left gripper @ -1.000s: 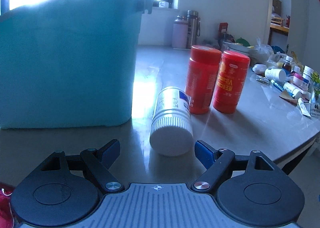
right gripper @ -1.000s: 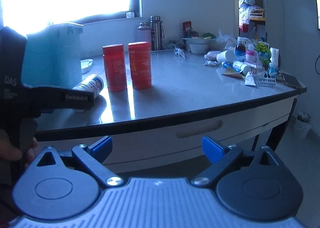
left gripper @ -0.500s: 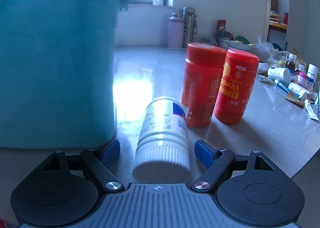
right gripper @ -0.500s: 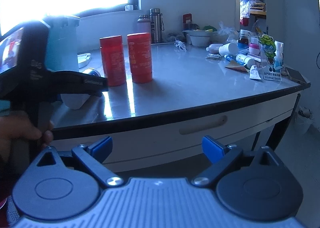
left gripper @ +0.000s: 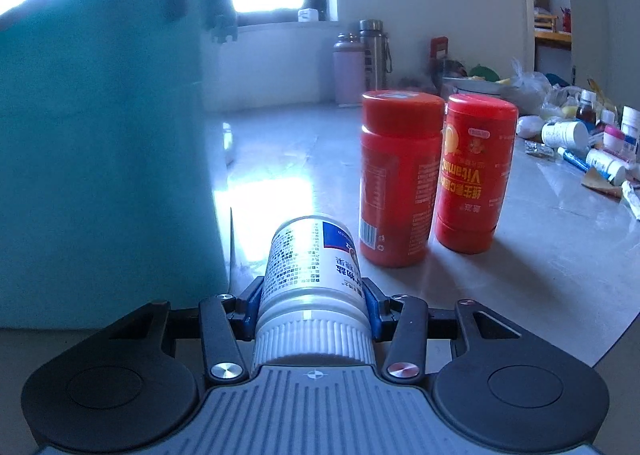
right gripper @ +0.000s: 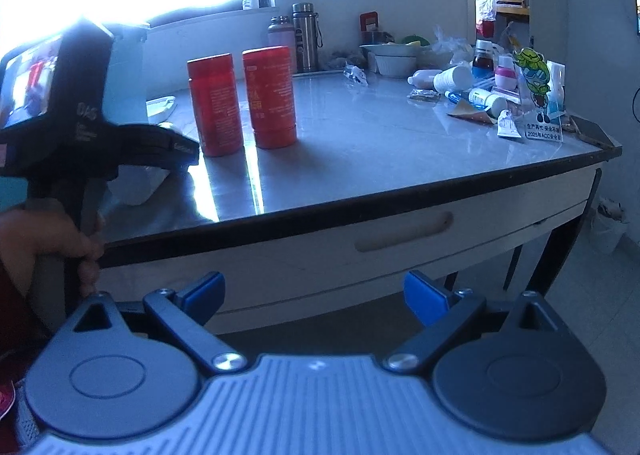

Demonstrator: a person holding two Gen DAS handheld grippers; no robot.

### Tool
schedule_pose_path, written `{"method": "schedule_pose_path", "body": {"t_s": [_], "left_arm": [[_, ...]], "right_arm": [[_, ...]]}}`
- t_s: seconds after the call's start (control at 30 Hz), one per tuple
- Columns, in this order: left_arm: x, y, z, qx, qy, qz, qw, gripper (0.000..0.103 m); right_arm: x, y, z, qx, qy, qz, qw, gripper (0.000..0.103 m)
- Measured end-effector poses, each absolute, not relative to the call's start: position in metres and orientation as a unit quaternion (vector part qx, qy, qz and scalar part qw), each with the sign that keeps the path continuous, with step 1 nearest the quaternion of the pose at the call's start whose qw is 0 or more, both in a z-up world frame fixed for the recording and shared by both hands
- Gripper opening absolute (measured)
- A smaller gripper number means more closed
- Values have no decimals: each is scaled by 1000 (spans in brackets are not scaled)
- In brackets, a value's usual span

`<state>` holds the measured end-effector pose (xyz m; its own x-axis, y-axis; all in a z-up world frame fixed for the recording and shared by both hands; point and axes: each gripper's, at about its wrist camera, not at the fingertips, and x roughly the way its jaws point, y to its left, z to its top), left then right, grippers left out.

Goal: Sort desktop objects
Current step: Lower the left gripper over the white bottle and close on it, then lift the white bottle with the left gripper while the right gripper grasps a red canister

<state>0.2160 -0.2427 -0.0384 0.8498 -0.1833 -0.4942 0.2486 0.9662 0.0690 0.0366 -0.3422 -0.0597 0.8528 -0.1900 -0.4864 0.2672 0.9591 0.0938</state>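
Note:
A white bottle (left gripper: 312,279) with a ribbed white cap lies on its side on the grey table, cap toward me. My left gripper (left gripper: 310,305) is shut on it, blue pads pressed on both sides near the cap. Two red bottles (left gripper: 394,175) (left gripper: 474,171) stand upright just beyond it to the right. A tall teal bin (left gripper: 100,143) stands close on the left. My right gripper (right gripper: 314,293) is open and empty, held off the table below its front edge (right gripper: 360,203). The right wrist view shows the left gripper's body (right gripper: 80,127), which hides the white bottle.
Small bottles, tubes and packets (right gripper: 480,95) lie in a cluster at the table's right end. Two flasks (left gripper: 366,59) stand at the back by the wall. A drawer (right gripper: 400,239) runs under the table front.
My left gripper moved forward around the white bottle and closed on it. My right gripper stayed open and shifted only a little.

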Motion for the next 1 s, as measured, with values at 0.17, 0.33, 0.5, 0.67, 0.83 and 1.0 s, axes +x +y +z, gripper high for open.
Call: {"method": "schedule_pose_path", "body": {"t_s": [0.17, 0.33, 0.5, 0.67, 0.83, 1.0], "left_arm": [[209, -233, -31, 60, 245, -119, 960, 48], [196, -223, -27, 61, 241, -119, 961, 48], [187, -210, -22, 51, 241, -114, 962, 48], [174, -201, -19, 54, 234, -120, 963, 48], [162, -194, -18, 56, 232, -115, 964, 48], [152, -184, -16, 45, 238, -111, 964, 48]], "right_arm": [[39, -345, -53, 74, 231, -112, 964, 97], [45, -346, -47, 66, 220, -99, 968, 97], [52, -346, -43, 68, 211, -96, 970, 97], [58, -346, -39, 66, 201, -89, 973, 97], [64, -350, -37, 71, 197, -90, 974, 97], [69, -356, -38, 82, 188, -97, 974, 97]]}}
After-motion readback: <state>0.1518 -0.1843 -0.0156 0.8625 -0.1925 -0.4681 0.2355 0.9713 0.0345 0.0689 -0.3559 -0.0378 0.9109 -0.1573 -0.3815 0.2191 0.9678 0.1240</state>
